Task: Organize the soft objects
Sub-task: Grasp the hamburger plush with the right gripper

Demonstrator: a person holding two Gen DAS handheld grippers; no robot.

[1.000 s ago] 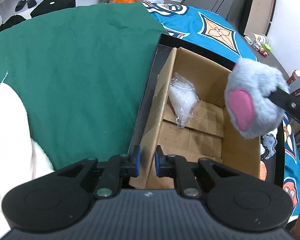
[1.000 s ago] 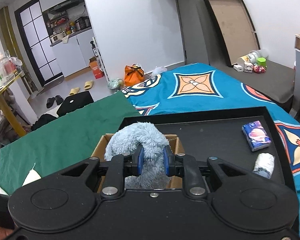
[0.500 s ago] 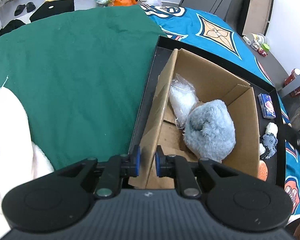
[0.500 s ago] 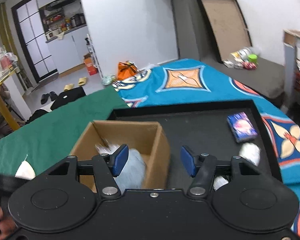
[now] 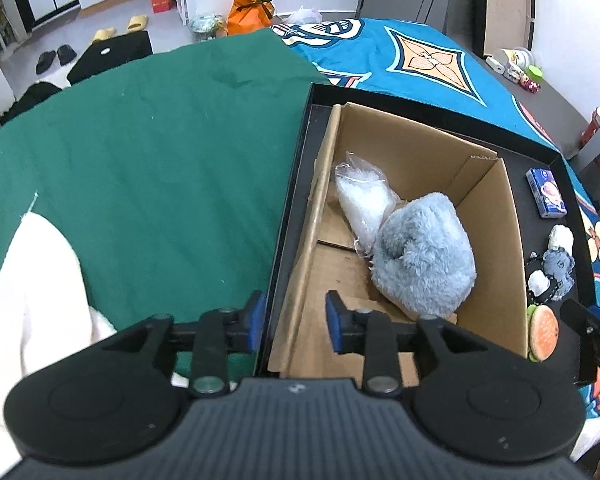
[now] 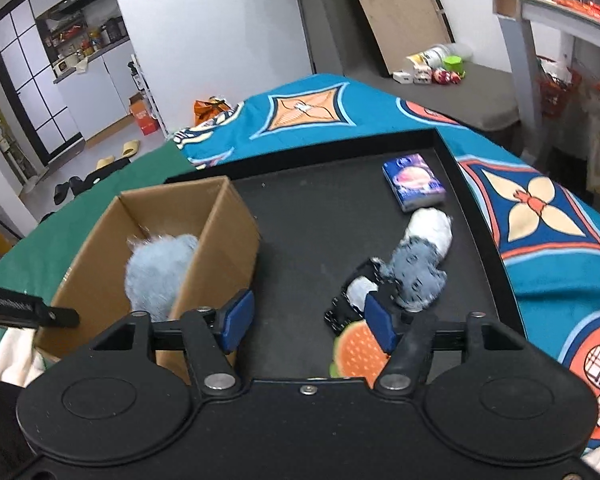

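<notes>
A fluffy grey-blue plush lies in the cardboard box beside a clear bag of white filling. My left gripper straddles the box's near left wall. Its jaws are opening and the pads stand off the cardboard. My right gripper hovers over the black tray, jaws opening with nothing between them. Just right of it lie a burger plush, a grey plush toy and a white soft roll.
A blue tissue pack lies at the tray's far right. Green cloth covers the surface left of the tray, with a white fluffy fabric at its near left. A blue patterned cover lies around the tray on the right.
The right gripper let the grey-blue plush drop into the box, opened, and swung right and down over the tray. The left gripper's jaws parted from the box wall.
</notes>
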